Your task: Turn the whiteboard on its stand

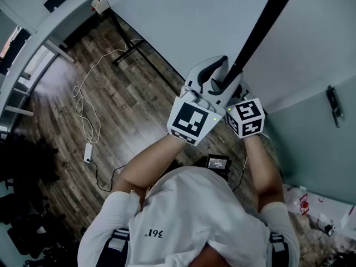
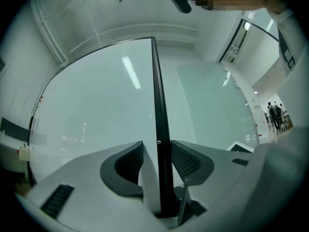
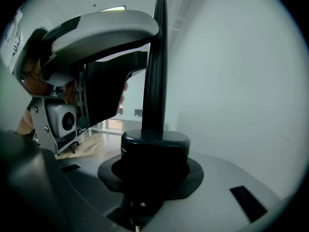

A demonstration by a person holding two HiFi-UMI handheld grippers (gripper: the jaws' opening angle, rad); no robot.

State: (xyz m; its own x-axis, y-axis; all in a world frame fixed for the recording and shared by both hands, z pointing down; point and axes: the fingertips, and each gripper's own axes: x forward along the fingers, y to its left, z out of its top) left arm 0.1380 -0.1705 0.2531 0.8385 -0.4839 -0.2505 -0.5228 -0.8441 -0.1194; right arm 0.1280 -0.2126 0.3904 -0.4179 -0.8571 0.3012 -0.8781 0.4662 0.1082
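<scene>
The whiteboard [image 1: 183,21] is a big white panel with a black frame [image 1: 261,26] along its edge. Both grippers sit side by side on that frame. My left gripper [image 1: 214,77], with its marker cube nearest me, is shut on the frame. In the left gripper view the frame [image 2: 157,91] runs straight up between the jaws of the left gripper [image 2: 157,151], whose black pads [image 2: 186,161] lie against it. My right gripper [image 1: 236,90] holds the frame just beside it. In the right gripper view the right gripper [image 3: 154,151] is shut round the black frame [image 3: 155,62], with the left gripper [image 3: 104,66] close at the upper left.
The stand's black foot [image 1: 133,49] rests on the wood floor. A white cable [image 1: 83,102] runs to a power strip [image 1: 88,152]. A desk [image 1: 39,32] stands at the upper left. A small black device [image 1: 218,162] lies by my feet, and litter [image 1: 311,204] at the lower right.
</scene>
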